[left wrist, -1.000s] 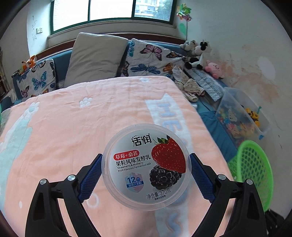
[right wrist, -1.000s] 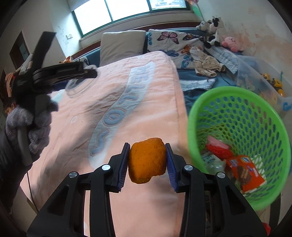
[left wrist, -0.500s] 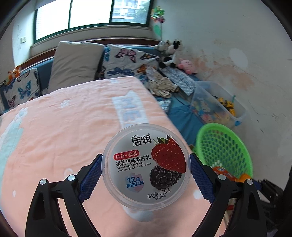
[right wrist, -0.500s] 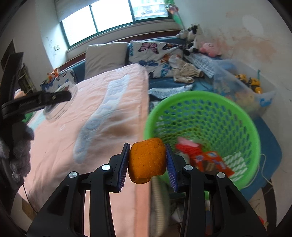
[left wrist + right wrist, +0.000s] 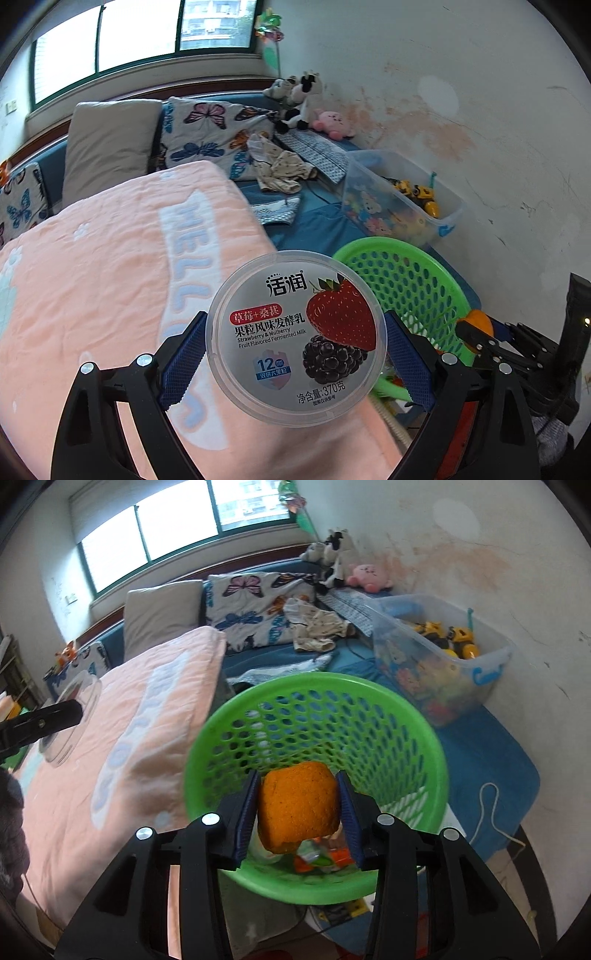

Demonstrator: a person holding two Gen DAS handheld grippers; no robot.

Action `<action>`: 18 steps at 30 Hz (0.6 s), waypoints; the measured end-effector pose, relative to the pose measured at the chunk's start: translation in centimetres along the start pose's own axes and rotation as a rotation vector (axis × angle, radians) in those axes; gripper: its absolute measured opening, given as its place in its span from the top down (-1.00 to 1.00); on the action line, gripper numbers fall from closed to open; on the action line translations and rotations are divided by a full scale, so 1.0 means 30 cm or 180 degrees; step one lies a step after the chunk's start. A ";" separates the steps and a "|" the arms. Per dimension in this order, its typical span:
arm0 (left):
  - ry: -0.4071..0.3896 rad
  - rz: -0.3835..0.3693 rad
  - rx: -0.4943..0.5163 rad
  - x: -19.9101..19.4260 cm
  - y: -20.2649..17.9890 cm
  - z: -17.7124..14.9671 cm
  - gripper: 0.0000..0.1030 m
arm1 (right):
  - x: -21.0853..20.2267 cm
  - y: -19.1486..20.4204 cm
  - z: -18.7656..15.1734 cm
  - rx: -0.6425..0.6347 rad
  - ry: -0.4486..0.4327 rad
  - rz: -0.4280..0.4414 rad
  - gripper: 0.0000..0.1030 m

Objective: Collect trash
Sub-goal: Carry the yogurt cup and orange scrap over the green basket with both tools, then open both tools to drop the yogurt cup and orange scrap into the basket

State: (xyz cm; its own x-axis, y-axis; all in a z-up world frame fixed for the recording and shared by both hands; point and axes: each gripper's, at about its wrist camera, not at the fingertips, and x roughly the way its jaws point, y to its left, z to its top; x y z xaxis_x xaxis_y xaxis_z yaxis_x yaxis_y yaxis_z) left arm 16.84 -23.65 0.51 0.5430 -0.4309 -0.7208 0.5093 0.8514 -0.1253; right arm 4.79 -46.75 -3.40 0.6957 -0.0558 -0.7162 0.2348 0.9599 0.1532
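Note:
My left gripper is shut on a clear yogurt tub with a strawberry and mulberry lid, held over the pink blanket near the bed's right edge. My right gripper is shut on an orange peel and holds it above the green mesh basket. The basket holds several wrappers. In the left wrist view the basket sits right of the tub, and the right gripper with the peel is over its far side. The left gripper and tub show at left in the right wrist view.
A clear toy bin stands behind the basket by the stained wall. Crumpled clothes, butterfly cushions and plush toys lie on the blue mat at the back. A white cord lies on the mat right of the basket.
My right gripper has carried the orange peel from over the blanket to above the basket's middle. My left gripper has swung right with the tub toward the basket.

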 end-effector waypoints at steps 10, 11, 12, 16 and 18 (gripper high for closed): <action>0.0134 -0.0141 0.0203 0.095 -0.139 0.026 -0.72 | -0.011 -0.059 -0.025 0.0142 -0.0010 -0.0005 -0.09; 0.0154 -0.0158 0.0216 0.106 -0.151 0.027 -0.72 | -0.015 -0.063 -0.028 0.0149 -0.0012 -0.0006 -0.11; 0.0174 -0.0165 0.0232 0.119 -0.163 0.027 -0.73 | -0.021 -0.067 -0.032 0.0152 -0.0016 -0.0013 -0.13; 0.0233 -0.0198 0.0295 0.156 -0.205 0.025 -0.73 | -0.044 -0.081 -0.045 0.0173 -0.0048 -0.0026 -0.24; 0.0256 -0.0207 0.0330 0.170 -0.228 0.024 -0.73 | -0.056 -0.085 -0.054 0.0190 -0.0062 -0.0027 -0.28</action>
State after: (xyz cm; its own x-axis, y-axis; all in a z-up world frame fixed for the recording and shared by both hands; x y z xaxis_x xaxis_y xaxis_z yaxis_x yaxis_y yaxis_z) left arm 16.61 -31.89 -1.81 0.4534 -0.4553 -0.7662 0.6102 0.7852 -0.1055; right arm 1.93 -48.65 -3.70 0.7064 -0.0697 -0.7044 0.2803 0.9414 0.1879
